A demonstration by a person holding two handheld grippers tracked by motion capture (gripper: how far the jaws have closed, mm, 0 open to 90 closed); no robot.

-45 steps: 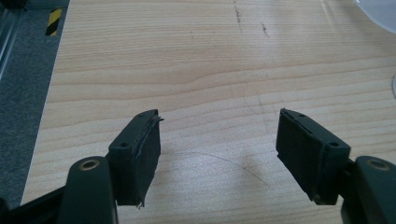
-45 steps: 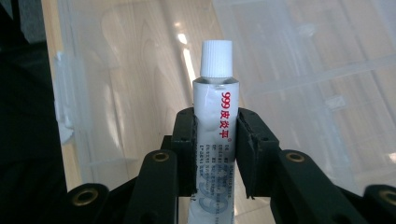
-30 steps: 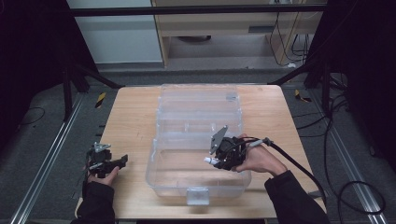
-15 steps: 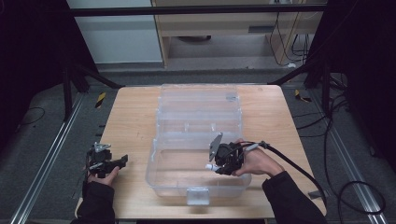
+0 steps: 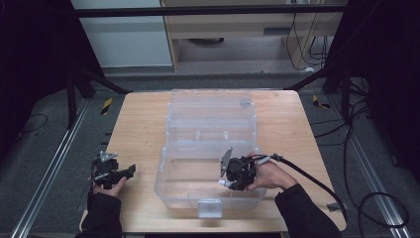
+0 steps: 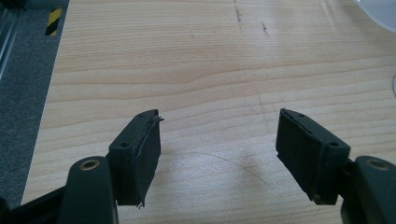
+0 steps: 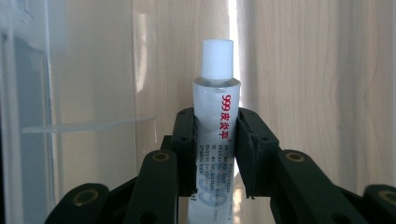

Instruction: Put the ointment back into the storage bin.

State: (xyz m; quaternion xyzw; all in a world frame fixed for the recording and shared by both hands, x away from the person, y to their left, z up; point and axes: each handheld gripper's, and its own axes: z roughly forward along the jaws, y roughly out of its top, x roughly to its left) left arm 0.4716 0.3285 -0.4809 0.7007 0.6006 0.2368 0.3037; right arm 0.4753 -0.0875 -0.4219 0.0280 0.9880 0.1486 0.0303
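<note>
A small white ointment tube (image 7: 216, 112) with a white cap and red print stands between the jaws of my right gripper (image 7: 215, 122), which is shut on it. In the high view that right gripper (image 5: 229, 182) is low inside the front compartment of a clear plastic box (image 5: 178, 191), and the tube's white cap (image 5: 224, 183) peeks out at its tip. My left gripper (image 5: 130, 170) rests over the bare wooden table (image 5: 136, 129) to the left of the box. In its own view the left gripper (image 6: 217, 142) is open with nothing between its black pads (image 6: 144, 149).
The clear box has its lid (image 5: 208, 101) folded back toward the far side, and a latch (image 5: 209, 208) at its front edge. A black cable (image 5: 317, 181) trails from the right gripper to the right. Dark floor and metal rails (image 5: 44, 178) flank the table.
My right gripper with the tube has sunk lower into the box's front compartment. The left gripper has stayed where it was.
</note>
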